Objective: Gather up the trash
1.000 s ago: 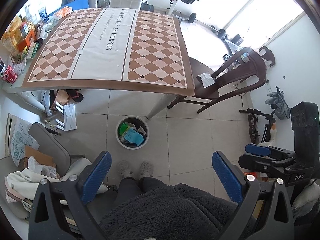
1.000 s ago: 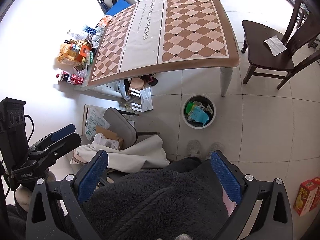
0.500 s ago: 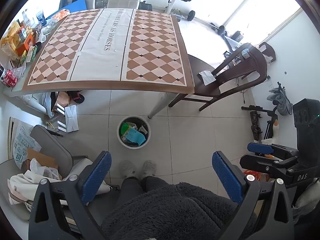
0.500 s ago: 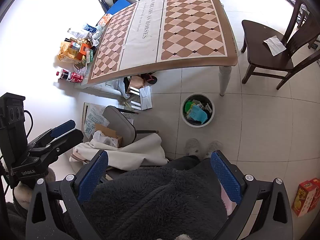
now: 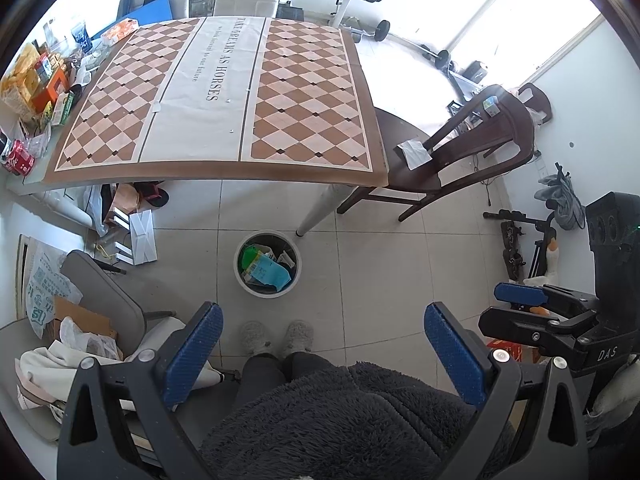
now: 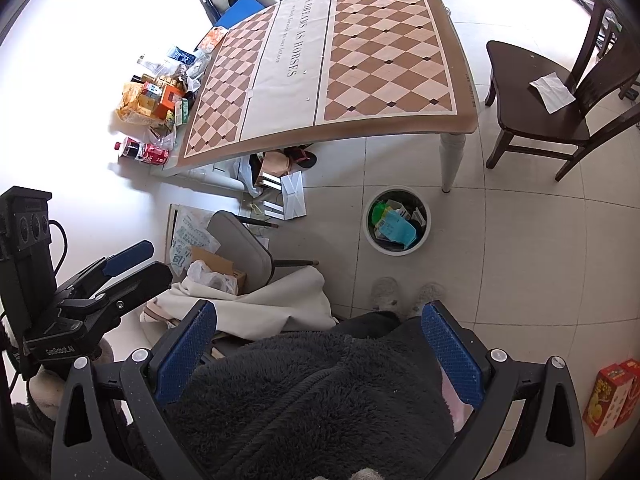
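Observation:
A white round trash bin (image 5: pixel 267 290) stands on the tile floor by the table leg, holding green, blue and white wrappers; it also shows in the right wrist view (image 6: pixel 396 249). My left gripper (image 5: pixel 322 344) is open and empty, held high over the person's lap, well back from the bin. My right gripper (image 6: pixel 320 340) is open and empty at the same height. Each gripper shows at the edge of the other's view. The table (image 5: pixel 216 80) carries a checked cloth, with packets and bottles (image 5: pixel 32 92) heaped at its left edge.
A dark wooden chair (image 5: pixel 460 148) with a white paper on its seat stands right of the table. A grey chair with cloth, cardboard and bags (image 6: pixel 240 280) is on the left. Bags lie under the table (image 5: pixel 132 208). Red boxes (image 6: pixel 612 396) stand on the floor.
Both grippers have risen and pulled back a little, so the bin and table look slightly smaller. Both stay open and empty.

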### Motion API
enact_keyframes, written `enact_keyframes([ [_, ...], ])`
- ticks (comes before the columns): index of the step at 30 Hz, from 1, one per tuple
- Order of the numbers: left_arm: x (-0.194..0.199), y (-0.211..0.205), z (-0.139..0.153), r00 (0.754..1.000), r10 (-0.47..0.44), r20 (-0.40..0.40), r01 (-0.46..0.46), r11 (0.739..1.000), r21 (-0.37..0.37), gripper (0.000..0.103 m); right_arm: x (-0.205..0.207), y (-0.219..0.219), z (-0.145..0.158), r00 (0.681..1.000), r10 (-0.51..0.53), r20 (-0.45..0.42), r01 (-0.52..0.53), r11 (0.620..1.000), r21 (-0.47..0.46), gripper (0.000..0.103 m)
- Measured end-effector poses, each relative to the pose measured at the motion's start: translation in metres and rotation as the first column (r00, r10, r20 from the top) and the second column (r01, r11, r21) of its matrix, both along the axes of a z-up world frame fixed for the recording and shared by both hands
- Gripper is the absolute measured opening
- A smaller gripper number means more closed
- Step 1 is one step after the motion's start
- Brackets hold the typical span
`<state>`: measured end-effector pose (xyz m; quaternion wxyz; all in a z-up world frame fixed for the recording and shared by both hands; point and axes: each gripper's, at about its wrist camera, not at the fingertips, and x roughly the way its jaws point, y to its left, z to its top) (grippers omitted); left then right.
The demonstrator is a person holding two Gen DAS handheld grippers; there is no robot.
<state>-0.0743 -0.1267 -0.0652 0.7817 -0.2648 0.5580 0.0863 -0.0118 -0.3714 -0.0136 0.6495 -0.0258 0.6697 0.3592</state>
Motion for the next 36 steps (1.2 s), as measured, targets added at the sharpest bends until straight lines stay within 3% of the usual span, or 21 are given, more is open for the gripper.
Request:
enact_keyframes([
  [36,-0.0045,0.0002,0.0004,1.000,-0.018,0.004,0.018,1.000,-0.001,0.103,-0.0047,0.0001,0.0049,1.000,0.007,-0.005,-0.007,1.000,0.004,0.103],
])
